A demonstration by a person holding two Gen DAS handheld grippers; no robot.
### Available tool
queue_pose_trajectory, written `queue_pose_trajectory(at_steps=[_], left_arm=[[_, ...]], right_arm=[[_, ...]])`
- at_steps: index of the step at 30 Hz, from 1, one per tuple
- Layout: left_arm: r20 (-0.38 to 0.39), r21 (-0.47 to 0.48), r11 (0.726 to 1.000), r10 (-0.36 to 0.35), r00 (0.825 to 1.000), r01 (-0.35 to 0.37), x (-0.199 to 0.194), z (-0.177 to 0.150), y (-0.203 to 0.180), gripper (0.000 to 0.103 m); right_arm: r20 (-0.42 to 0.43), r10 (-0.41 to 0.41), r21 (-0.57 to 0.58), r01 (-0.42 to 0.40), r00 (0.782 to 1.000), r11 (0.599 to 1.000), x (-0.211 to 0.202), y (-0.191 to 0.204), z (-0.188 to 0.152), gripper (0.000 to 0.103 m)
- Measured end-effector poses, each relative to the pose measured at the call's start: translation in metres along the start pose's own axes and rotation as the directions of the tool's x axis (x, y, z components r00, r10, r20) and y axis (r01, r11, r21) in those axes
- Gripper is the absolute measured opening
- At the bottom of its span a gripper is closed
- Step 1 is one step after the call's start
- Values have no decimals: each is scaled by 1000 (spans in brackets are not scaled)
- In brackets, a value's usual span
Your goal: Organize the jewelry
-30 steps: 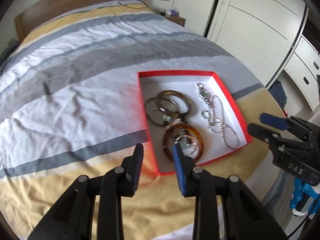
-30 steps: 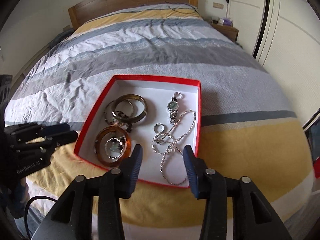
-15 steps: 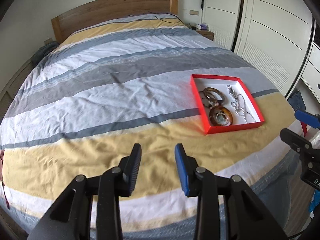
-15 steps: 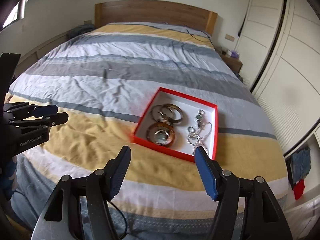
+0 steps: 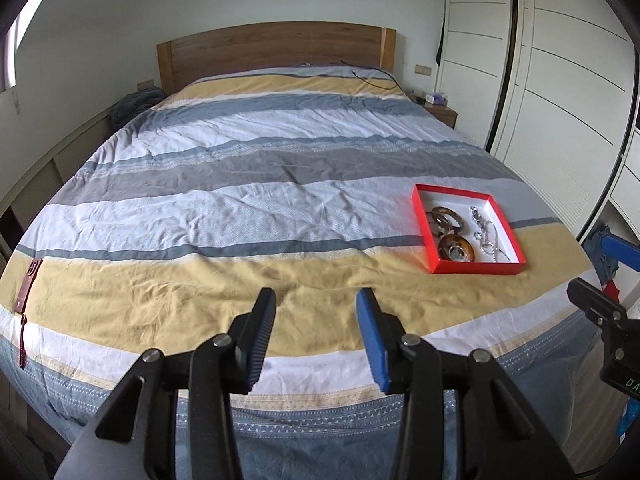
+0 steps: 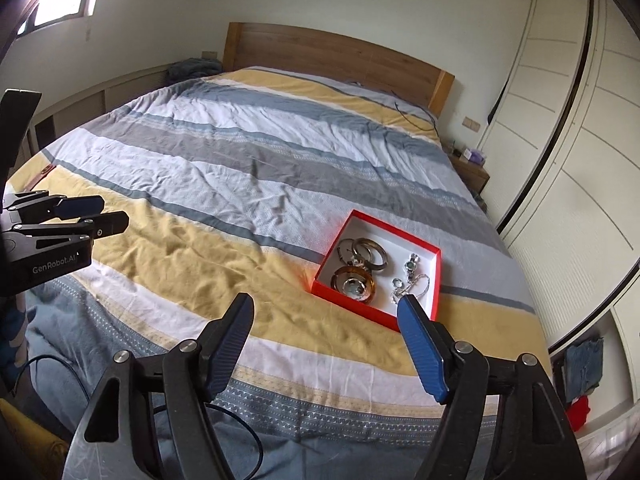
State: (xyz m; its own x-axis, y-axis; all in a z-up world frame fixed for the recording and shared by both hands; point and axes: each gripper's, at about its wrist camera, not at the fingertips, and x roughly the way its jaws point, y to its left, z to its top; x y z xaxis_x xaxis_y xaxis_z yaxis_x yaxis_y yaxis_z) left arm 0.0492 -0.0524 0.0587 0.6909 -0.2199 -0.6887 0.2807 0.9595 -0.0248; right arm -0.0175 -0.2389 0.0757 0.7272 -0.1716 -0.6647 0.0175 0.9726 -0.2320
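A red box (image 5: 476, 269) with a white inside lies on the striped bed near its right foot corner; it also shows in the right wrist view (image 6: 358, 306). It holds an amber bangle (image 5: 456, 248) (image 6: 353, 278), darker bangles (image 6: 365, 251), a watch (image 6: 411, 266) and silver chains (image 5: 490, 240). My left gripper (image 5: 316, 298) is open and empty, over the foot of the bed, far left of the box. My right gripper (image 6: 325, 302) is open wide and empty, just short of the box.
The striped duvet (image 5: 248, 184) covers the bed up to a wooden headboard (image 5: 276, 50). A dark red strap (image 5: 28, 284) lies at the left edge. White wardrobes (image 6: 560, 152) stand on the right, with a nightstand (image 5: 440, 112) beside the bed.
Both grippers have pulled well back from the box toward the foot of the bed. The right gripper's jaws have opened wider. The jewelry stays in the box.
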Motion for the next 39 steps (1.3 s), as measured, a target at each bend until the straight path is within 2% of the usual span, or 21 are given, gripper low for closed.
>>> queue_pose_trajectory(at_steps=[7, 17, 35, 39], left_arm=[[35, -30, 999, 20, 999, -19, -23, -14, 12, 40], [75, -30, 1000, 12, 997, -9, -53, -32, 10, 40], [106, -27, 1000, -5, 994, 8, -72, -41, 5, 40], [107, -25, 1000, -5, 994, 8, -73, -41, 5, 52]], right_arm=[[28, -9, -27, 9, 1000, 1000, -23, 14, -5, 75], [71, -20, -27, 22, 997, 999, -52, 23, -14, 77], [89, -1, -5, 2, 996, 1000, -62, 26, -21, 80], [83, 1, 0, -1, 997, 1000, -59, 26, -23, 80]])
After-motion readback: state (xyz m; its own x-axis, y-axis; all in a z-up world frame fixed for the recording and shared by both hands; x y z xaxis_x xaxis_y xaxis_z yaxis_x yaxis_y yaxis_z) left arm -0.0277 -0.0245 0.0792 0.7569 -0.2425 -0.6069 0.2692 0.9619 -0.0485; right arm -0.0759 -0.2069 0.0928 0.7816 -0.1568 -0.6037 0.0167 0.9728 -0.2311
